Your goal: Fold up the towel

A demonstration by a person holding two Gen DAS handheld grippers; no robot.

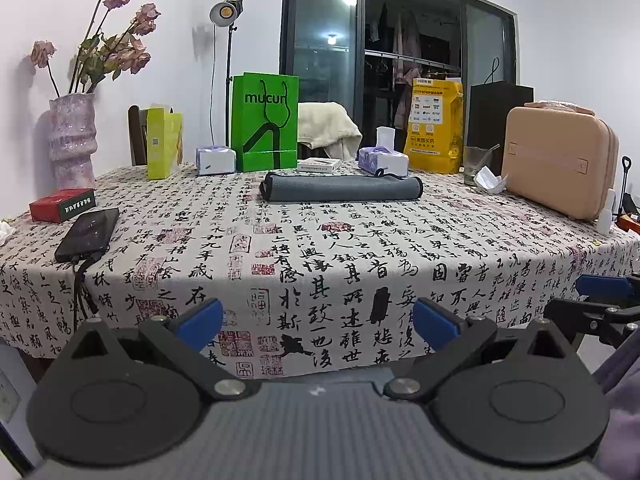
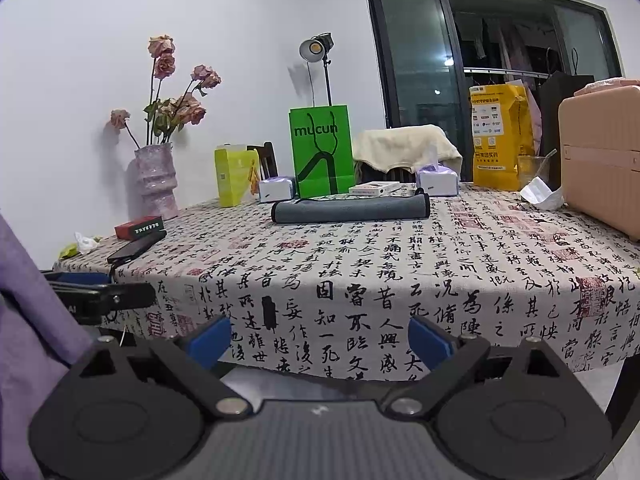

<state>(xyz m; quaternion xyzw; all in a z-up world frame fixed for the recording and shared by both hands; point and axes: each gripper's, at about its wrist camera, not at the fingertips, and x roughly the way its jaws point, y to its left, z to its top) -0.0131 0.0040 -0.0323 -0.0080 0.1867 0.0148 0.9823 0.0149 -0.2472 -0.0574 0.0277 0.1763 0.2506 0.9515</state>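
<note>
left wrist: left gripper (image 1: 318,320) spread open, empty, off the table's (image 1: 360,248) near edge; grey towel (image 1: 341,188) lies by the far edge, apparently already folded narrow | right wrist: right gripper (image 2: 320,338) open, empty; towel (image 2: 350,209) far off, untouched; further folds possibly remain

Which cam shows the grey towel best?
Left wrist: the grey towel sits near frame centre, its folded top face and both ends visible. Right wrist sees the same towel from lower down, its top face more foreshortened.
</note>
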